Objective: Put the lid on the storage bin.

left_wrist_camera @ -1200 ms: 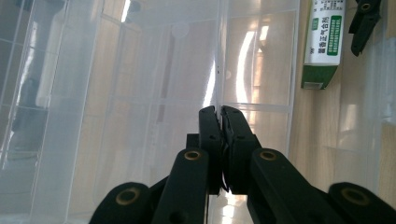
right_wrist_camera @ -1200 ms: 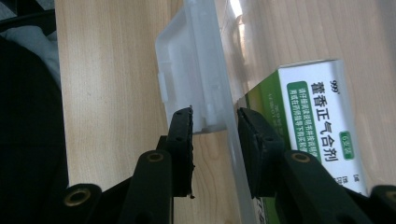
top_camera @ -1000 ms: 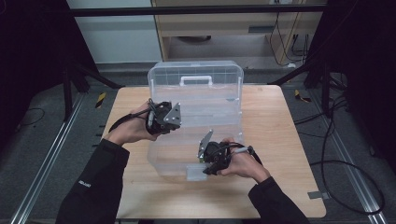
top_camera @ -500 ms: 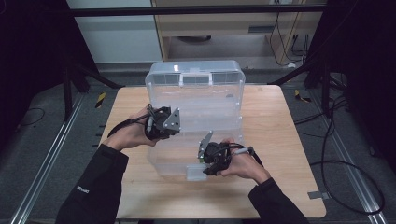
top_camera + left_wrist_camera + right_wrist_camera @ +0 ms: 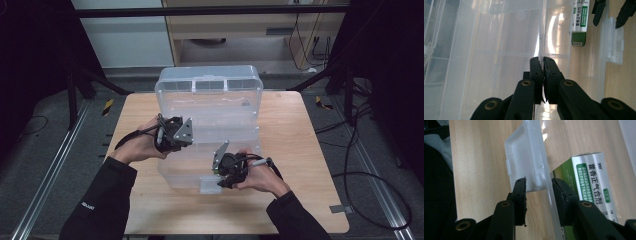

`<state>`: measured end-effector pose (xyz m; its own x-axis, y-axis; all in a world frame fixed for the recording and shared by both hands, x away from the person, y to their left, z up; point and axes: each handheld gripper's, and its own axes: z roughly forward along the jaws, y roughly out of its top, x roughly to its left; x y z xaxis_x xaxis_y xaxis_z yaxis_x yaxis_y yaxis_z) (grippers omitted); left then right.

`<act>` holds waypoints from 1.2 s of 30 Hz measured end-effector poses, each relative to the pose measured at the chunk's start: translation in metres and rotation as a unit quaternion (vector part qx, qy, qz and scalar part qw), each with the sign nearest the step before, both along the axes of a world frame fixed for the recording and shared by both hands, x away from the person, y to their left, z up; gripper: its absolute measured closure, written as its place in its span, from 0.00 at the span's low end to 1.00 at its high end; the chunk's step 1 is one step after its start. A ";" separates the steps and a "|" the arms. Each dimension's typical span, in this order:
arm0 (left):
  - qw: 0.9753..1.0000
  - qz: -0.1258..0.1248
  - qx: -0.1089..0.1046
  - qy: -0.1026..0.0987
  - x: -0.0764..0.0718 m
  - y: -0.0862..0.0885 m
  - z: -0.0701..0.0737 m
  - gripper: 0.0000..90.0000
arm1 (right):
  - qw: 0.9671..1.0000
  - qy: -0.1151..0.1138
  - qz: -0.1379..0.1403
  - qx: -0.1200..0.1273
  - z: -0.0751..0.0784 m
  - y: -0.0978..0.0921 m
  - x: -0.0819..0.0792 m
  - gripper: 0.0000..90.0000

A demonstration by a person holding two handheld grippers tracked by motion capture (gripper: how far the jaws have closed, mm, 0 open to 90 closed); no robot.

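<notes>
1. A large clear plastic storage box (image 5: 210,125) sits in the middle of the light wooden worktop (image 5: 300,150), its lid raised at the far side.
2. The left hand-held gripper (image 5: 176,134) is clenched on the box's thin left wall, jaws pressed tight against it.
3. The right hand-held gripper (image 5: 223,176) has its jaws spread to either side of the white front latch (image 5: 527,167), not gripping.
4. A green-and-white medicine carton (image 5: 589,185) lies inside, just behind the front wall.

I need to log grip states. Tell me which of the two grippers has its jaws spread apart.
The right gripper: its jaws stand apart around the box's front latch. The left gripper is pinched shut on the clear box wall.
</notes>
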<state>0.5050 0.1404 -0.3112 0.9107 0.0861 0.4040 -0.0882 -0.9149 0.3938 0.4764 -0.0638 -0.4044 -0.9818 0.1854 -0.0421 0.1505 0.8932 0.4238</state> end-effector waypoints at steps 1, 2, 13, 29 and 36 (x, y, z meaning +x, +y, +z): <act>1.000 0.000 0.000 0.001 0.000 0.000 0.000 0.95 | 1.000 -0.001 -0.002 0.000 0.000 0.000 0.000 0.72; 1.000 0.000 -0.001 0.001 0.000 0.000 0.000 0.95 | 1.000 -0.001 -0.003 0.003 0.000 0.000 -0.001 0.71; 1.000 -0.002 -0.002 0.006 -0.003 0.001 -0.002 0.95 | 0.999 -0.017 -0.001 0.041 0.015 -0.003 -0.008 0.65; 1.000 0.002 0.002 0.013 -0.003 -0.001 -0.002 0.95 | 0.985 -0.033 -0.079 0.151 0.046 -0.059 -0.015 0.90; 1.000 0.002 0.007 0.014 -0.003 -0.002 -0.002 0.95 | 0.970 -0.030 -0.130 0.204 0.055 -0.084 -0.017 1.00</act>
